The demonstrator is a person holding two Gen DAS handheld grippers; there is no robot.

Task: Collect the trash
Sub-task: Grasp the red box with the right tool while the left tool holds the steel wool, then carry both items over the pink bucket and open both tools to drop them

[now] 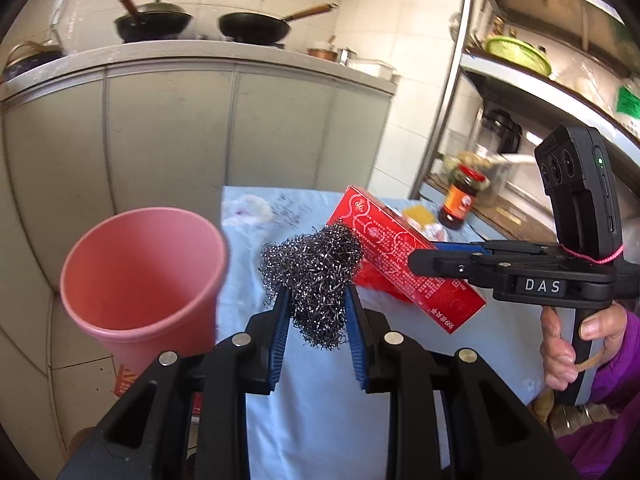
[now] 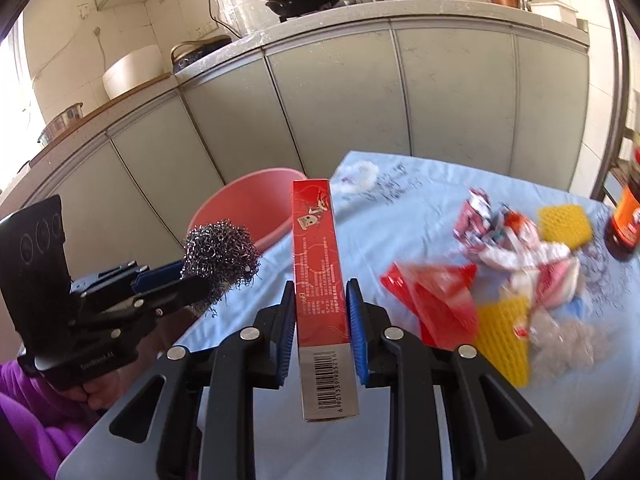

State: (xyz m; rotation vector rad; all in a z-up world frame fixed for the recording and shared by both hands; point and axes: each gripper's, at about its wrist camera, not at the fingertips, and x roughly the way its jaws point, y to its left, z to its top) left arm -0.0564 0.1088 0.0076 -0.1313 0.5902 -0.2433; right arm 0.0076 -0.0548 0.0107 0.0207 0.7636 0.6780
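Two pieces up: left gripper (image 1: 316,312) pinches the steel scourer (image 1: 312,276), right gripper (image 2: 320,320) clamps the red box (image 2: 320,280), both near the pink bin (image 1: 140,276); wrappers (image 2: 500,248) wait on the table (image 2: 400,220).

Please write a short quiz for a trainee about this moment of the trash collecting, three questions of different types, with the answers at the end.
1. True or false: the left gripper is shut on the steel wool scrubber.
2. Multiple choice: what does the right gripper hold? A) a yellow foam net B) the red carton box C) a sauce jar
3. Fill in: the pink bin stands beside the table with the light blue cloth, and the inside that shows looks ____.

Key
1. True; both blue pads press on the scrubber.
2. B; the box sits upright between the pads.
3. Empty.
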